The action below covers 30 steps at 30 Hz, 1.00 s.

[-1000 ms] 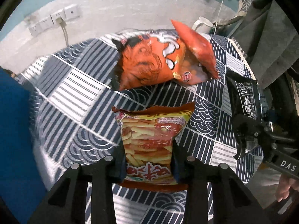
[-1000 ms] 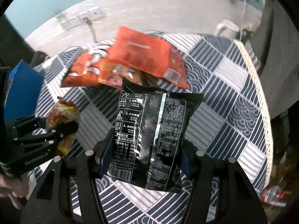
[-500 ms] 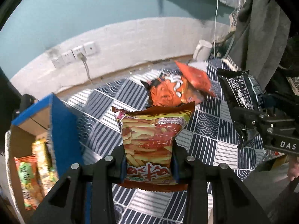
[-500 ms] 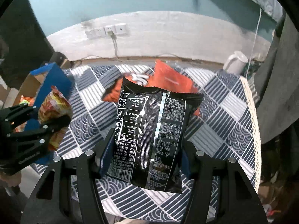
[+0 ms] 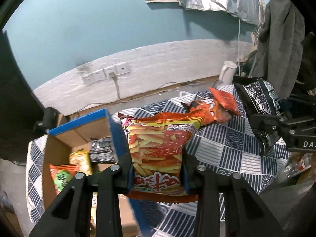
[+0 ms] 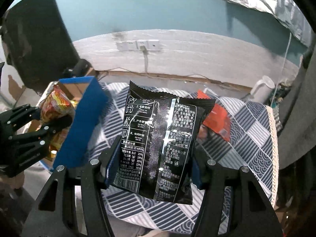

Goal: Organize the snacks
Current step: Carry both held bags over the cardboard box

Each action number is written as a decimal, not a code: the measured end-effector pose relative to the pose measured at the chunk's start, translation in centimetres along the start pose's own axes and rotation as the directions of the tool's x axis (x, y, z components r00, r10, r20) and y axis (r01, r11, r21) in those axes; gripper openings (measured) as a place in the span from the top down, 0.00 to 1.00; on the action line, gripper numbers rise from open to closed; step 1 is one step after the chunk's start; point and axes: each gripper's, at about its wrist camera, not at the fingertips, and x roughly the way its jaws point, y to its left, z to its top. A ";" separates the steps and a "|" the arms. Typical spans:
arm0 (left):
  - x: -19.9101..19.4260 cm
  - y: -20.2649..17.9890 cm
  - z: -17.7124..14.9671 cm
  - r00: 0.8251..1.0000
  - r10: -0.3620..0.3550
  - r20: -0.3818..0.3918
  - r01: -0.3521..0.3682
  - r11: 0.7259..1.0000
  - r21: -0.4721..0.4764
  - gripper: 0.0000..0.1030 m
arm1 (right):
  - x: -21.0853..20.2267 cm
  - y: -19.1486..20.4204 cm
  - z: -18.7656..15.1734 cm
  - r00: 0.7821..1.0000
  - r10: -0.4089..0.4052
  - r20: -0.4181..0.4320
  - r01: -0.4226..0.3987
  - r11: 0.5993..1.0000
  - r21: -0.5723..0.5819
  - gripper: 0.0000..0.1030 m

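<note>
- Left gripper [image 5: 158, 174]: clenched on fries snack bag [image 5: 158, 148], pads on both side edges at the bag's lower part; bag upright, lifted clear of the table, next to the box's blue flap.
- Right gripper [image 6: 151, 170]: clenched on black snack bag [image 6: 160, 142], back panel w/ nutrition print toward cam; bag upright, held above the table's near edge.
- Cardboard box [image 5: 59, 152], blue outside, open top: sits at the table's left end. Inside: green-orange bag [image 5: 61, 177], yellow bag [image 5: 82, 162], black packs [image 5: 101, 151].
- Table [image 6: 254, 138]: covered w/ navy/white patterned cloth, lace trim on right edge.
- Orange snack bag [image 5: 205, 111] w/ red pack [image 5: 225, 100] lying across it: both on the cloth near the table's far right corner; red pack also seen in right wrist view, partly behind the black bag.
- White kettle [image 6: 262, 90]: beyond the far right corner, by the wall.
- Wall sockets [image 6: 138, 45], one w/ plug and cord: on white wall band behind table.
</note>
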 end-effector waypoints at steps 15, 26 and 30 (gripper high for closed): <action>-2.2 6.8 -2.1 0.996 0.090 0.021 -0.088 0.994 -0.068 0.64 | 0.8 7.1 3.0 0.996 0.088 0.010 -0.086 0.991 -0.105 0.42; -1.4 12.2 -4.6 0.989 0.144 -0.023 -0.146 0.978 -0.148 0.64 | 2.6 12.1 4.7 0.990 0.138 -0.012 -0.138 0.976 -0.165 0.42; -1.3 14.0 -5.4 0.987 0.155 -0.041 -0.160 0.972 -0.173 0.64 | 3.6 13.8 5.2 0.987 0.155 -0.031 -0.158 0.970 -0.184 0.42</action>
